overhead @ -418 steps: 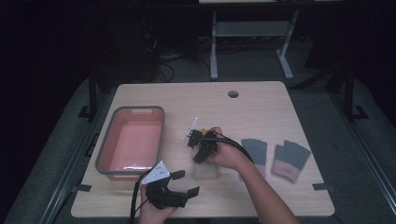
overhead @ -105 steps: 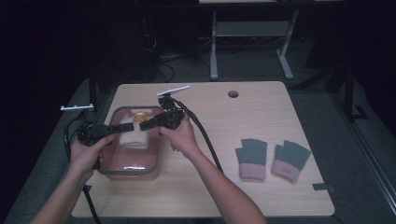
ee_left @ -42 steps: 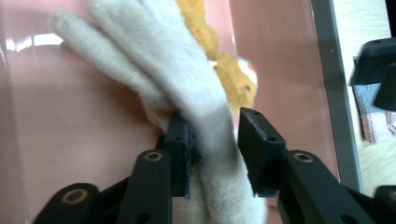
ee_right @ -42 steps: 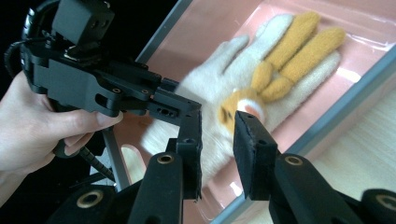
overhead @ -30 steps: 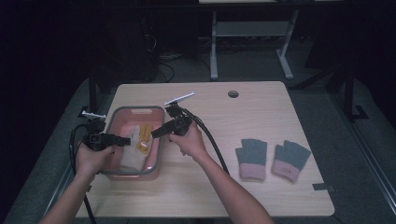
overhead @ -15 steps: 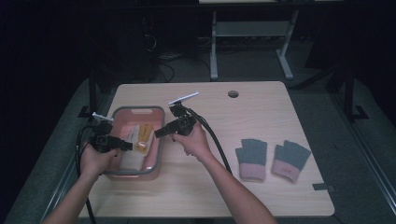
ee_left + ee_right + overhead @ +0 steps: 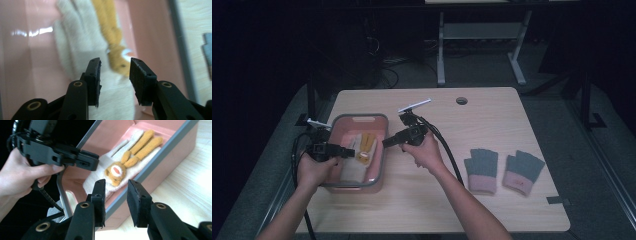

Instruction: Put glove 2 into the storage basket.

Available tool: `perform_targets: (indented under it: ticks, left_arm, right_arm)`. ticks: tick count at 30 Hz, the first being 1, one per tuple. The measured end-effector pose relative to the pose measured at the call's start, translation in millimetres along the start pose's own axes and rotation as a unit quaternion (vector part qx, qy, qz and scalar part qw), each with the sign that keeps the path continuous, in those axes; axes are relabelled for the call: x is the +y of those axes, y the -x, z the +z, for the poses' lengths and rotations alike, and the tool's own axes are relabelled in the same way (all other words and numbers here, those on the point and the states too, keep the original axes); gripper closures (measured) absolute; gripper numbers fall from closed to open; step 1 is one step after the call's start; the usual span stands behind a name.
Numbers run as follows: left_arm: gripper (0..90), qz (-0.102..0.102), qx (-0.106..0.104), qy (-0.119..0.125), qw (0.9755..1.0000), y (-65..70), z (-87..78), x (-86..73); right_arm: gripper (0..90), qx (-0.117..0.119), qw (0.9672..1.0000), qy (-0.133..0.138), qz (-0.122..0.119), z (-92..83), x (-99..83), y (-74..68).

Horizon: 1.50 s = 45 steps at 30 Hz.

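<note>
cream glove (image 7: 120, 167), orange rabbit appliqué

Soft cloth in glossy plastic, on matt wood

The cream glove (image 7: 110, 173) with its orange plush rabbit (image 7: 130, 157) looks fuzzy and woolly; the pink tub (image 7: 379, 155) is smooth, shiny plastic with a grey rim. The table (image 7: 492, 200) is pale matt wood grain, the grey-and-pink gloves (image 7: 502, 170) are ribbed knit, and each gripper's black pads (image 7: 136, 200) look rough, matt rubber.
</note>
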<state>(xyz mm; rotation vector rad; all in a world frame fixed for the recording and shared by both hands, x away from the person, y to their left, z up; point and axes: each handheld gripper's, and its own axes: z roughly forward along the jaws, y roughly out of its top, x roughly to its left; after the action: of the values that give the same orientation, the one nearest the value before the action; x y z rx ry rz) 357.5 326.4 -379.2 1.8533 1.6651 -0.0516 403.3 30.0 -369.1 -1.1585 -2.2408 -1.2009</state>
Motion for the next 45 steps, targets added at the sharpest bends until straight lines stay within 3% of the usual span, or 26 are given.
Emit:
perform_targets:
  ticks: [8,21,37,45]
  left_arm:
    - [58.8,0.022,-0.020,0.013,0.9995,16.5,-3.2,-1.5]
    - [50.1,0.046,-0.056,0.046,0.9963,42.3,-9.1,7.3]
    - [37.7,0.095,-0.091,0.063,0.9893,84.4,-1.0,13.2]
    - [34.3,0.115,-0.109,0.061,0.9855,101.5,6.0,14.0]
  right_arm:
    - [64.5,-0.005,0.9999,0.008,0.003,-13.2,-4.8,6.3]
    - [57.7,-0.016,0.9995,0.027,0.006,-44.6,-12.6,16.1]
    - [50.5,-0.038,0.9979,0.051,0.012,-86.2,-30.1,32.6]
    - [46.1,-0.047,0.9973,0.053,0.018,-101.1,-38.2,41.2]
